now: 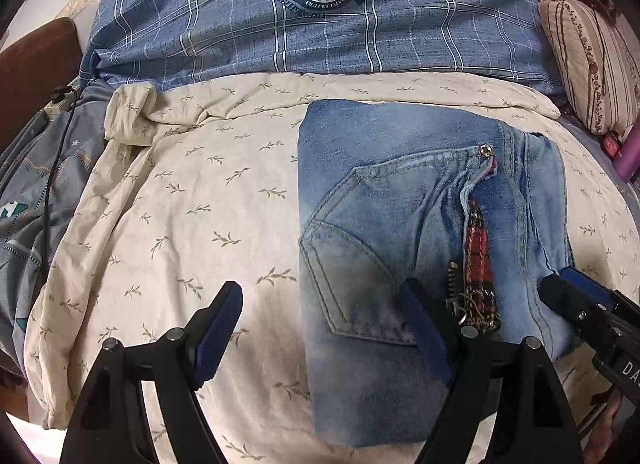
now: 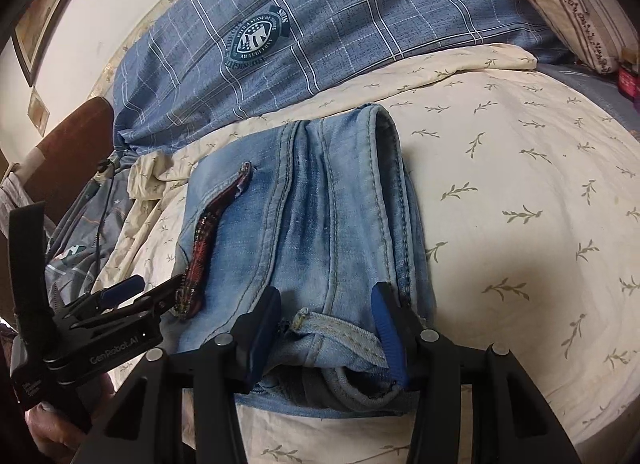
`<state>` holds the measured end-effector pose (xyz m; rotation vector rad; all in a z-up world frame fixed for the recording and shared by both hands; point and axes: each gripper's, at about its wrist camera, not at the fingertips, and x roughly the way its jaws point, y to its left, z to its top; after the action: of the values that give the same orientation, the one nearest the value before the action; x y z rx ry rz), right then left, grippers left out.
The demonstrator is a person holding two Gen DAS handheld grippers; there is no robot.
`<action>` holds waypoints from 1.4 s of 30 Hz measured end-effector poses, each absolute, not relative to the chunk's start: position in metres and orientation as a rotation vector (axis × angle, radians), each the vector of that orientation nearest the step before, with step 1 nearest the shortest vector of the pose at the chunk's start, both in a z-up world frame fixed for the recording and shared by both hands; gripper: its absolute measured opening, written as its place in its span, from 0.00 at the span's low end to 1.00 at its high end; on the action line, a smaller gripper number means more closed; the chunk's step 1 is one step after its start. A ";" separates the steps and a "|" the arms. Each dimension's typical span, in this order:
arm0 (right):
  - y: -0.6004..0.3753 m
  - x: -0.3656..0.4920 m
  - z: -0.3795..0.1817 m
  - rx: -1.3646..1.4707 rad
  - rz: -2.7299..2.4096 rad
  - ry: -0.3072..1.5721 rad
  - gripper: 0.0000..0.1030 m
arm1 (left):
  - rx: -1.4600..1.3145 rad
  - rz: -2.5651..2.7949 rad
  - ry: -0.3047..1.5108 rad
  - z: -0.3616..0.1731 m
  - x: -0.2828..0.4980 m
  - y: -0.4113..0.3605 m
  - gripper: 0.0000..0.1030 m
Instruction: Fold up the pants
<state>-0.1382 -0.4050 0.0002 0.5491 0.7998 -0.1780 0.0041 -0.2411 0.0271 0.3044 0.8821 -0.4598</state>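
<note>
Light blue jeans point(image 1: 400, 223) point(image 2: 312, 223) lie folded into a compact rectangle on the cream leaf-print sheet point(image 1: 180, 203), back pocket point(image 1: 360, 248) up. A red plaid strip point(image 1: 478, 256) point(image 2: 204, 236) runs along the fly. My left gripper point(image 1: 320, 334) point(image 2: 148, 288) is open. One of its fingers is over the sheet and the other over the jeans near the plaid strip. My right gripper point(image 2: 324, 336) point(image 1: 560, 280) is open too. It sits over the jeans' near right end, with the waistband edge point(image 2: 336, 338) lying slack between its fingers.
A blue plaid duvet point(image 1: 280, 23) is bunched across the back of the bed. A striped pillow point(image 1: 588, 63) and a purple bottle point(image 1: 628, 159) sit at the right. A black cable point(image 1: 60, 135) and grey bedding point(image 1: 24, 183) hang at the left, by a brown headboard point(image 1: 36, 59).
</note>
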 end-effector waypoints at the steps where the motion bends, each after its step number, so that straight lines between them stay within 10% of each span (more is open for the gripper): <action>1: -0.404 -0.139 0.000 0.548 -0.180 0.799 0.50 | 0.308 -0.457 0.881 0.027 0.003 -0.241 0.79; 42: -0.401 -0.156 0.003 0.550 -0.164 0.768 0.50 | 0.324 -0.420 0.908 0.019 -0.015 -0.231 0.84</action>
<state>-0.1565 -0.4014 0.0032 0.5501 0.7677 -0.1639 -0.0153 -0.2308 0.0185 0.3244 0.9076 -0.4197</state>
